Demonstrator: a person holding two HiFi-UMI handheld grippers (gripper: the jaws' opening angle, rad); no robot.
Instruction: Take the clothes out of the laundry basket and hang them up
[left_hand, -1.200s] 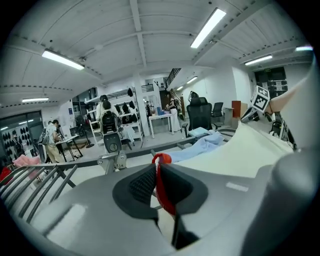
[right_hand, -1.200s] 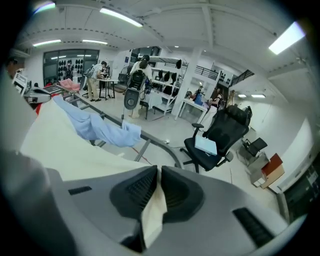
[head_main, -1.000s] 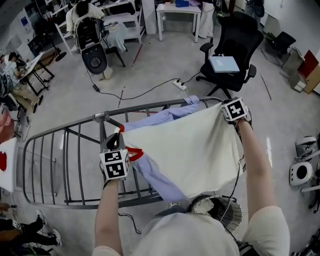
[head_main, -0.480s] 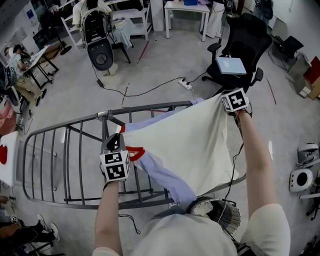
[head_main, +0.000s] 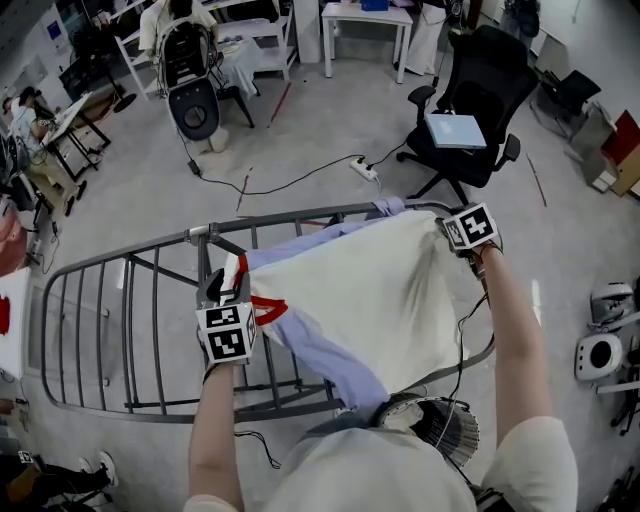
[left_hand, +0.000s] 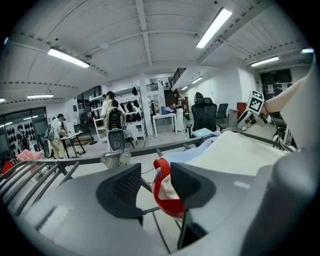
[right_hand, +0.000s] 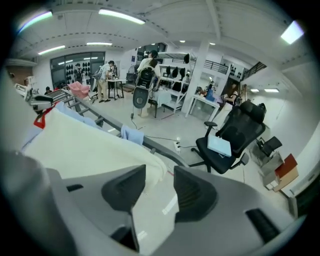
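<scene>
cream cloth first: the cream garment (head_main: 380, 290) lies spread flat across the top of the grey metal drying rack (head_main: 120, 330), reaching from one gripper to the other. under it a pale blue garment (head_main: 320, 345) shows along the near edge and pokes out again at the far rail. a red trim (head_main: 268, 308) marks the cream garment's edge at the left end.

the left gripper (head_main: 226, 287) sits at that end. its jaws have just been opening and now stand apart. the red-trimmed fold is between them, lying against the right-hand pad with a clear gap to the other pad, so nothing is pinched.

the right gripper (head_main: 455, 218) is at the far right corner of the rack, pointing down. its jaws have also just been opening and stand apart. the garment's loose corner hangs just beside the left-hand pad, and bare floor shows through the gap.

both forearms reach out over the rack from the person's pale top. beyond the rack stands a black office chair (head_main: 470, 110) with a flat light blue thing (head_main: 450, 128) on its seat. a white power strip (head_main: 362, 170) and its cable lie on the grey floor, and a white table (head_main: 365, 25) stands further back.
</scene>
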